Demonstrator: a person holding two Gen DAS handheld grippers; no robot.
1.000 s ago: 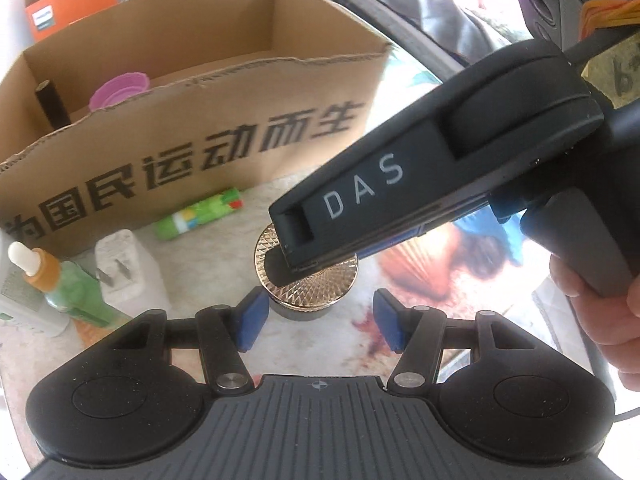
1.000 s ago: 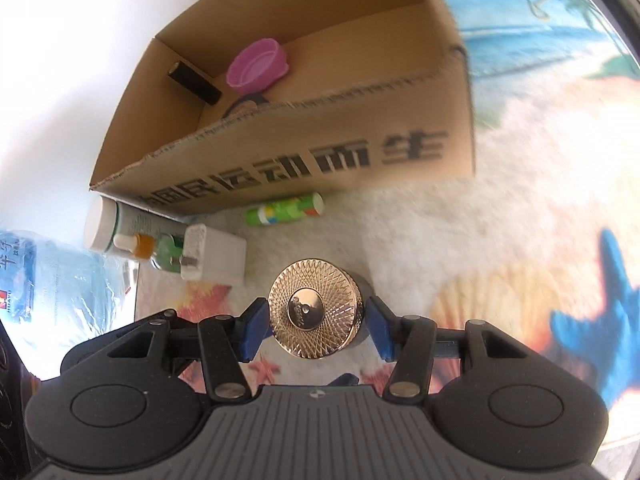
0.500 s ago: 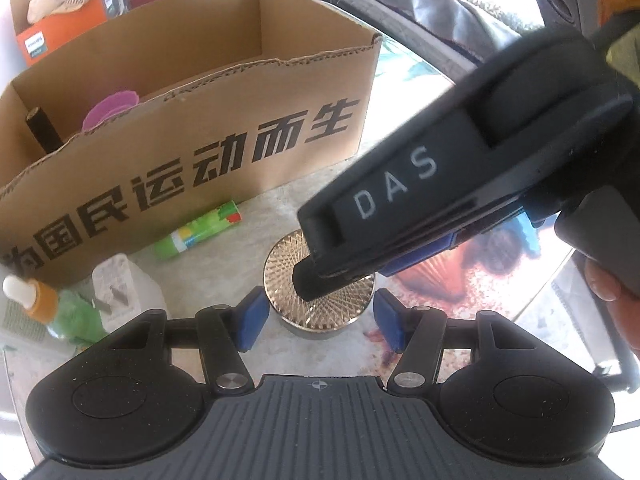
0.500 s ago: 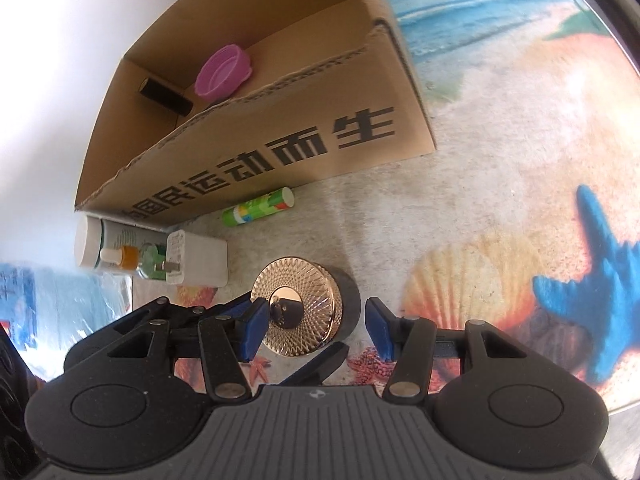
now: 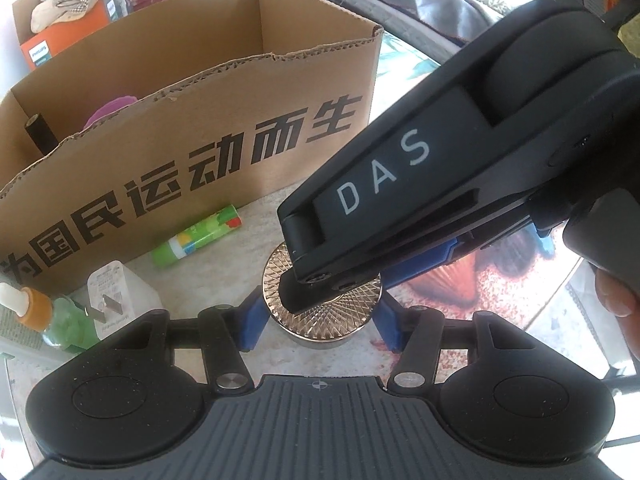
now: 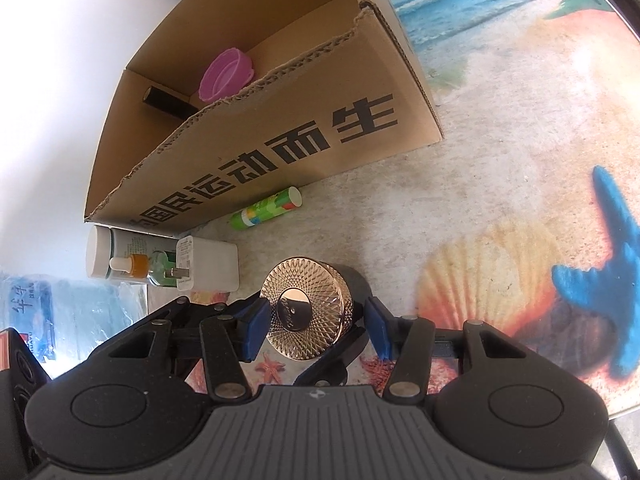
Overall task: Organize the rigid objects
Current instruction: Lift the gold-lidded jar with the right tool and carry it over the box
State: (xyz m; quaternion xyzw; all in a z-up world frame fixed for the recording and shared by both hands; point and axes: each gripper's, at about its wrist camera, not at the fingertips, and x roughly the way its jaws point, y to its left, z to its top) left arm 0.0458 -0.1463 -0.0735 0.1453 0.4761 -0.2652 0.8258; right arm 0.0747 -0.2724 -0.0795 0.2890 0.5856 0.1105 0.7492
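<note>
Gold-lidded jar (image 6: 306, 306) stands on the surface (image 6: 480, 184), between both sets of blue pads. Right hand-held gripper (image 6: 314, 326): half open, gap on each side of jar; left hand-held gripper (image 5: 320, 326): half open, contact unclear. Cardboard box (image 6: 280, 120) lies beyond them.

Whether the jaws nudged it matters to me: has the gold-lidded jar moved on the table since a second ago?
No. The gold-lidded jar keeps its place beside the white charger and below the green tube in the right wrist view.
</note>
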